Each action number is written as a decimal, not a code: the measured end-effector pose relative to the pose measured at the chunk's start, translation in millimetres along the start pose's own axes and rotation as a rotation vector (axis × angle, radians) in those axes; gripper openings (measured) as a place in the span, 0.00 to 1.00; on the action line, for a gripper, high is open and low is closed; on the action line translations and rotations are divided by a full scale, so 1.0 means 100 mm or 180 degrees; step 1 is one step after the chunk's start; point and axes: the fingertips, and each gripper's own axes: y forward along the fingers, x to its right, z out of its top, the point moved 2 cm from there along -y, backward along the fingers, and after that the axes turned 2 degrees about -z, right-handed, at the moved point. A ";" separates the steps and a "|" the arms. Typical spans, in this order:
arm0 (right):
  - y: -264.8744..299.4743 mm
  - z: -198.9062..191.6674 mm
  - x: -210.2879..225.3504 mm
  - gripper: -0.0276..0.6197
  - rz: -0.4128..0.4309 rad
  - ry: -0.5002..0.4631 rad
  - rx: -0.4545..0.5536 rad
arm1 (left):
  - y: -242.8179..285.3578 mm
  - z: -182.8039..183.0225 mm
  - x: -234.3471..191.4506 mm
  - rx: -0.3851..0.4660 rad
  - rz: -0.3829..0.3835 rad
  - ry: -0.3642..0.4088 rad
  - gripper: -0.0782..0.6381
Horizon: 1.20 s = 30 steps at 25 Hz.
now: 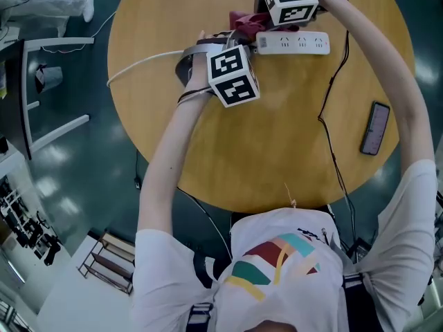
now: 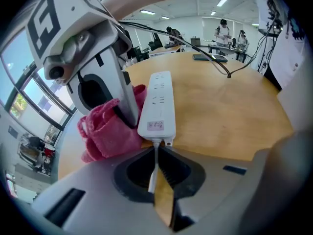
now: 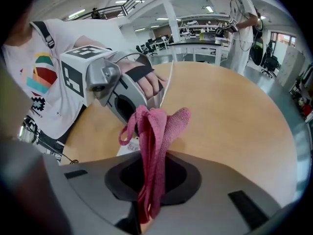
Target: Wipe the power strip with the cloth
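Note:
A white power strip (image 1: 292,43) lies at the far side of the round wooden table (image 1: 277,144). My left gripper (image 1: 239,45) is at the strip's left end. In the left gripper view, that left gripper (image 2: 156,170) is shut on the white cord (image 2: 154,168) just behind the power strip (image 2: 157,106). My right gripper (image 1: 259,21) is shut on a pink cloth (image 1: 248,23) beside the strip's left end. In the right gripper view the cloth (image 3: 154,131) hangs bunched out of the right gripper (image 3: 150,180), facing the left gripper (image 3: 110,84).
The strip's white cord (image 1: 142,64) runs off the table's left edge. A black phone (image 1: 375,128) lies near the right edge. A thin black cable (image 1: 332,109) crosses the table's right half. Grey furniture (image 1: 48,88) stands on the floor to the left.

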 end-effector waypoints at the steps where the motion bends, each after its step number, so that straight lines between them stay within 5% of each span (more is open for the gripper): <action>1: 0.02 -0.01 0.01 0.10 -0.0003 -0.0005 -0.0002 | 0.01 -0.01 0.00 -0.0004 0.0002 0.0000 0.21; 7: -0.12 -0.27 -0.19 0.10 -0.0022 -0.0038 -0.0194 | -0.02 0.02 0.04 -0.0015 0.0045 0.0007 0.21; 16: -0.46 -1.07 -0.61 0.10 -0.0407 0.0190 -0.0521 | -0.04 0.02 0.07 -0.0091 0.0101 0.0015 0.20; 24: -0.54 -1.54 -0.85 0.10 -0.0684 0.0600 -0.0413 | 0.00 0.05 0.07 -0.0320 0.0103 -0.0069 0.20; 27: -0.63 -1.58 -0.88 0.10 -0.1227 0.0743 -0.0300 | 0.00 0.09 0.06 -0.0313 0.0076 -0.0146 0.20; 30: -0.95 -1.47 -0.95 0.10 -0.2010 0.0905 -0.0049 | -0.10 0.06 0.02 -0.0086 0.0369 -0.0371 0.21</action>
